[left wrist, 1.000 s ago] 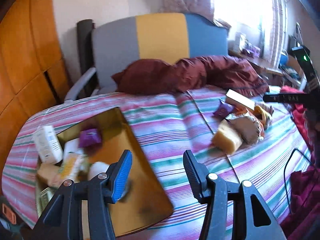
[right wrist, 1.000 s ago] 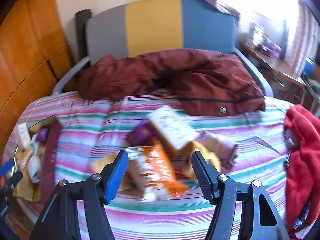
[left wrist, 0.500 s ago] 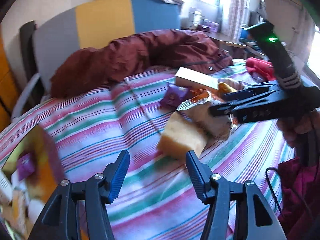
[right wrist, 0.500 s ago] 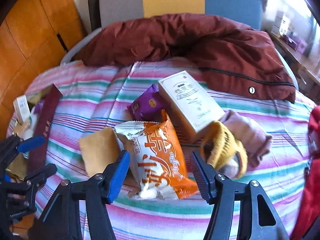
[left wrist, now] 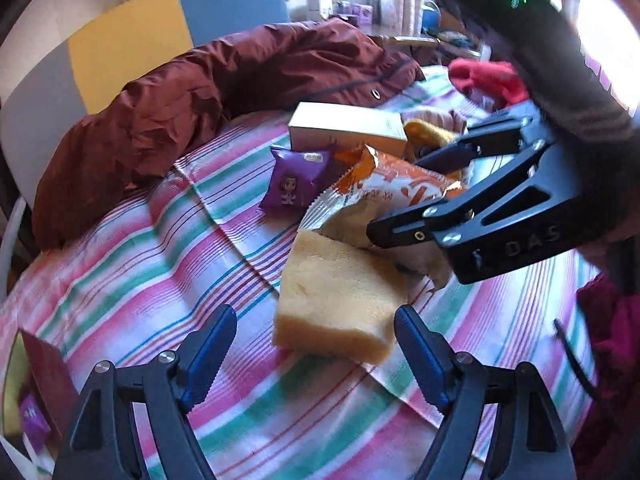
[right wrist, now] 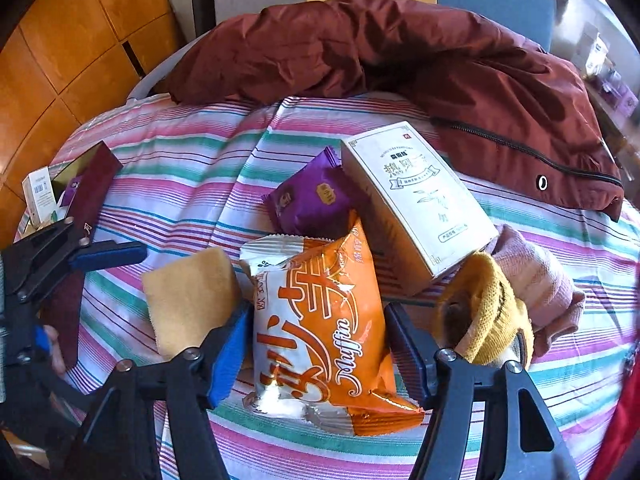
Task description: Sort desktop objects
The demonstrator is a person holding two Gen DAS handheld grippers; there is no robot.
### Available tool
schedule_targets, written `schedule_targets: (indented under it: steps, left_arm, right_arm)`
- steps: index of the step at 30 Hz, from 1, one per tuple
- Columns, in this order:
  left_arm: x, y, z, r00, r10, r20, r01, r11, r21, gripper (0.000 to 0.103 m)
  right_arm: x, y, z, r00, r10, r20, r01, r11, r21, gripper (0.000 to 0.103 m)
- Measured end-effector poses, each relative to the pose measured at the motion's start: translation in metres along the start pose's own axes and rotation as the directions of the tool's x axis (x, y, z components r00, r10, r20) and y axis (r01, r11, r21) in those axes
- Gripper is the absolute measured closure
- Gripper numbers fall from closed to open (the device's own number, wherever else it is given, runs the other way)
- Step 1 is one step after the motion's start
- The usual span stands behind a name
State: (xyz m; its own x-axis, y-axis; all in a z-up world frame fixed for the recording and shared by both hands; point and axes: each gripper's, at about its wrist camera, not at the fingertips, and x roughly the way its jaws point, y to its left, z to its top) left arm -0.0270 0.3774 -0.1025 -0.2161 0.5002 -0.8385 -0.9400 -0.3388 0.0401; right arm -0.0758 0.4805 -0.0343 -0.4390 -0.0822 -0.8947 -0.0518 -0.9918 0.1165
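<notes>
Orange muffin packet (right wrist: 324, 320): lies flat on the striped cloth (right wrist: 192, 184), near side of the heap, one edge over the yellow sponge (right wrist: 192, 300) on its left. Judged light, crinkly, slippery foil with a soft cake inside; squeeze gently across the width at mid-body, not on the sealed ends.

Right gripper (right wrist: 316, 344): jaws partly open, one on each long side of the packet. Pads look close to the foil; no pinch visible, nothing held.

Left gripper (left wrist: 316, 344): jaws have just been opening and stand wide, low over the sponge's near end. Nothing gripped. Sponge judged soft and light; it will compress, so take it across the thick middle.

Farther off: purple sachet (right wrist: 312, 200) and white carton (right wrist: 420, 204) on the far side of the packet, carton stiff and easy to grip. Yellow knit item (right wrist: 492, 312) to the right. Maroon jacket (right wrist: 400, 56) beyond. Open box (right wrist: 92, 184) with sorted things at the far left.
</notes>
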Motion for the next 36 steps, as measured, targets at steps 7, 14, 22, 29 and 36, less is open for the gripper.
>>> schedule_targets:
  steps: [7,14,22,29,36]
  left_arm:
    - [0.01,-0.004,0.004,0.999,-0.044,-0.002,0.044,0.998,0.038,0.033]
    - [0.005,-0.009,0.0,0.999,-0.034,0.02,0.034,0.999,-0.005,0.046]
    - [-0.034,-0.004,-0.011,0.994,-0.009,0.108,0.023,0.991,-0.128,0.047]
    - [-0.079,0.009,-0.024,0.983,0.06,0.172,-0.014,0.966,-0.257,0.047]
    - [-0.127,0.035,-0.057,0.965,0.154,0.21,-0.059,0.915,-0.398,0.047]
  right_arm:
    - [0.004,0.003,0.001,1.0,0.003,-0.013,-0.003,1.0,-0.016,0.04]
    - [0.004,0.005,0.002,1.0,0.005,-0.008,-0.005,1.0,-0.023,0.044]
    - [-0.01,0.012,0.002,0.998,0.039,0.04,-0.038,0.999,-0.025,0.044]
    - [-0.024,0.021,0.003,0.995,0.045,0.084,-0.042,0.998,-0.039,0.044]
    - [-0.04,0.041,0.004,0.99,0.052,0.128,-0.046,0.998,-0.05,0.044]
